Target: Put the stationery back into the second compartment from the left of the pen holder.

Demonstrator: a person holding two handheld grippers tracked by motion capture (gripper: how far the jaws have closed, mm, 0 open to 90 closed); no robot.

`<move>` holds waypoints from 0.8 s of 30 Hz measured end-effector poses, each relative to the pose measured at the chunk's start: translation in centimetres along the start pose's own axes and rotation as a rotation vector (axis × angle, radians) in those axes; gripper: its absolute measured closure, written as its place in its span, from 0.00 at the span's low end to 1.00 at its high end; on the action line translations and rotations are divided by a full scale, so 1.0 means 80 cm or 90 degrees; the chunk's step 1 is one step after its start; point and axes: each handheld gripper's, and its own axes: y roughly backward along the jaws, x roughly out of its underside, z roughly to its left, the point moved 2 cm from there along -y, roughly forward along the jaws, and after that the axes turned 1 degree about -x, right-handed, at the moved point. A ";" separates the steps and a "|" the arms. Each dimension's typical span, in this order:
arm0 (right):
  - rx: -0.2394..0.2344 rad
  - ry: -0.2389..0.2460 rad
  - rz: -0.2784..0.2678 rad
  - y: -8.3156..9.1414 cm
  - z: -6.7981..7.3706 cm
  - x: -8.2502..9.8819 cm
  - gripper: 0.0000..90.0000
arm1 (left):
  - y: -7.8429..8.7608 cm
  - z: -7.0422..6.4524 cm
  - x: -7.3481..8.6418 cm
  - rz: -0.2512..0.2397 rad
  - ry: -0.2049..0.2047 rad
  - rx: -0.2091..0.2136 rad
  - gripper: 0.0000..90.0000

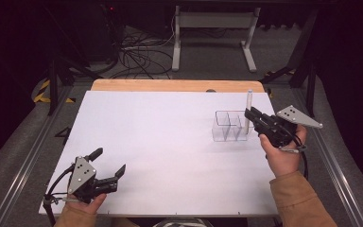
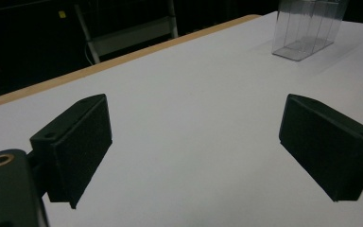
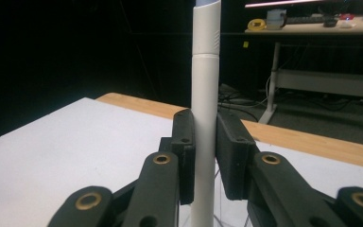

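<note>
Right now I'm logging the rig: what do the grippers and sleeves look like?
Both grippers, left and right, are black with flat rectangular jaws, brass-ringed holes on the linkages and a grey three-cornered plate with dark dots. Black cables trail from each. The sleeves are tan-orange.

High view looks down over the white table [image 1: 170,142]; both gripper views skim it, seemingly close.

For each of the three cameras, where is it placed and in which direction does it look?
High view: above the person's side, looking forward and down on the white table; both forearms enter below.
Left gripper view: rides the left hand-held gripper, jaws wide apart, facing the clear box.
Right gripper view: rides the right hand-held gripper, clamping an upright white pen.
Shared: high and left views both show the box.
</note>
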 end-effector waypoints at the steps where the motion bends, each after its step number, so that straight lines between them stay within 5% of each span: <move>1: 0.001 0.001 -0.003 -0.001 -0.001 0.000 0.87 | 0.000 0.000 0.000 0.000 0.000 0.000 0.12; 24: -0.002 0.026 -0.020 -0.037 -0.012 0.006 0.87 | -0.001 0.000 0.000 0.001 -0.002 0.000 0.12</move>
